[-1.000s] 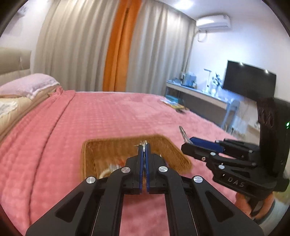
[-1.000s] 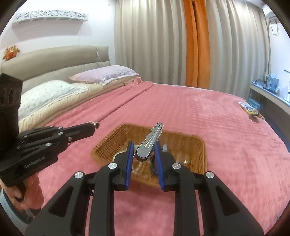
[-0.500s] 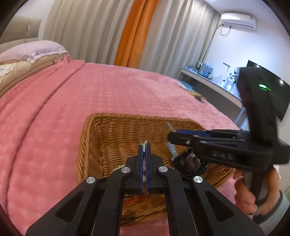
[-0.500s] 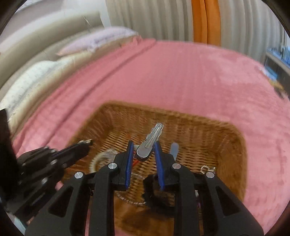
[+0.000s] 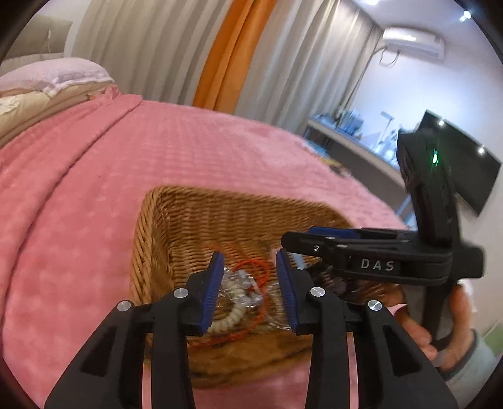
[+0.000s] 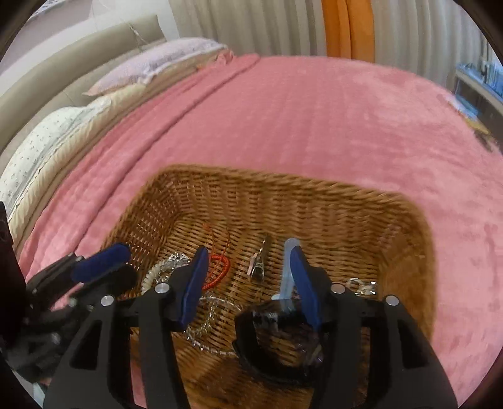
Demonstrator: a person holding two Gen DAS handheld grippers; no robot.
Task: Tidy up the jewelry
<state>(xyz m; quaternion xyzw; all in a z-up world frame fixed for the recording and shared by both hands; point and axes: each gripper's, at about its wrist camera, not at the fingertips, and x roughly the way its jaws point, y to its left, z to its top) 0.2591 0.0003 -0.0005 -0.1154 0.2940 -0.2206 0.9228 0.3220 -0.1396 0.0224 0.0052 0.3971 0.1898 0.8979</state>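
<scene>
Both tools, my left tool (image 5: pixel 248 292) and right tool (image 6: pixel 248 280), have just opened empty over the wicker basket (image 6: pixel 314 201), silver hair clip (image 6: pixel 259 264) lying lengthwise ahead between my right tool's fingers.

A bed (image 6: pixel 314 126) under a pink quilted blanket (image 5: pixel 157 163) fills the room. At its head stand a beige padded headboard (image 6: pixel 78 63), a lilac pillow (image 6: pixel 163 59) and a cream floral pillow (image 6: pixel 34 148). Behind the bed hang grey curtains (image 5: pixel 141 47) with an orange strip (image 5: pixel 226 53) between them. An air conditioner (image 5: pixel 411 42) sits high on the white wall (image 5: pixel 408 94), above a cluttered counter (image 5: pixel 355 148) and a dark TV (image 5: pixel 465 163). Ceiling spotlights (image 5: pixel 371 2) are lit.
</scene>
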